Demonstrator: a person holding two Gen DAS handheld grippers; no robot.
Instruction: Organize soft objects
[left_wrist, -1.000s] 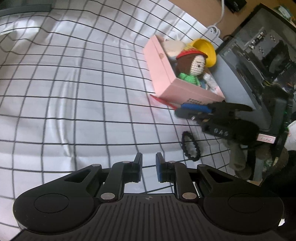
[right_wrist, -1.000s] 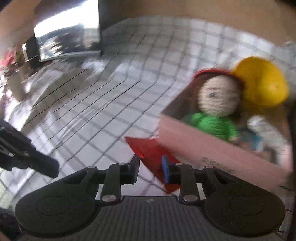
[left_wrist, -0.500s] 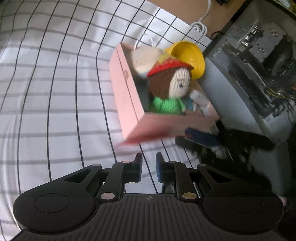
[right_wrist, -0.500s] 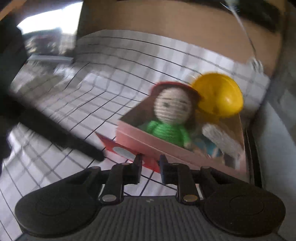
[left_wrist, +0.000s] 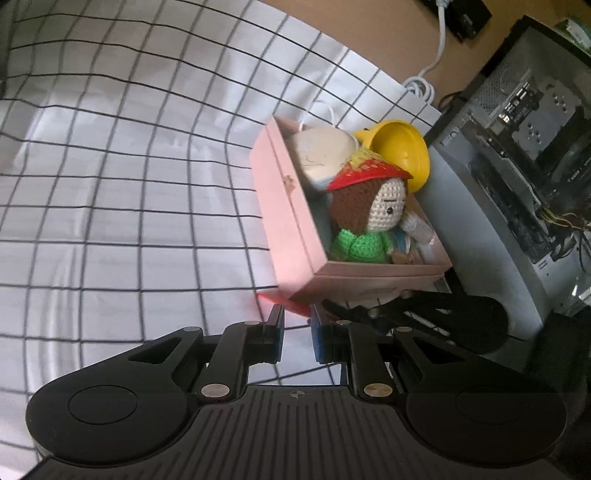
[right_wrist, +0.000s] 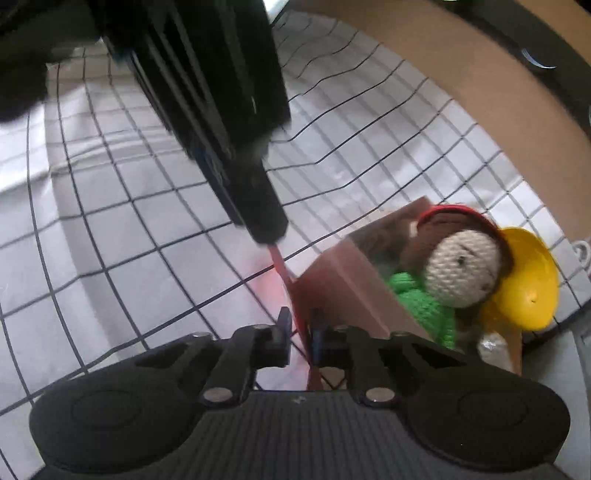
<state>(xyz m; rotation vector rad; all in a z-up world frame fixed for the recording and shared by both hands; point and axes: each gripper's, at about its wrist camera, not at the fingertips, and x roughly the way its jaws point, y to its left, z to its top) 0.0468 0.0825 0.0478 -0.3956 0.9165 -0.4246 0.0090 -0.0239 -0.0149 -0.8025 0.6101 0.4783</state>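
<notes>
Across the left lies a white cloth with a black grid (left_wrist: 122, 192). Toward the middle, the left gripper (left_wrist: 297, 338) has its jaws nearly together, nothing visibly between them. The right gripper (right_wrist: 299, 338) is clamped on a thin red sheet (right_wrist: 301, 325) that runs under the pink cardboard box (left_wrist: 288, 218). Inside the box sit a crocheted doll with a red hat and green body (left_wrist: 369, 218) and a cream plush (left_wrist: 321, 155). Right of them, a yellow plastic cup (left_wrist: 402, 151) leans at the box's far end beside a grey computer case (left_wrist: 491, 221).
</notes>
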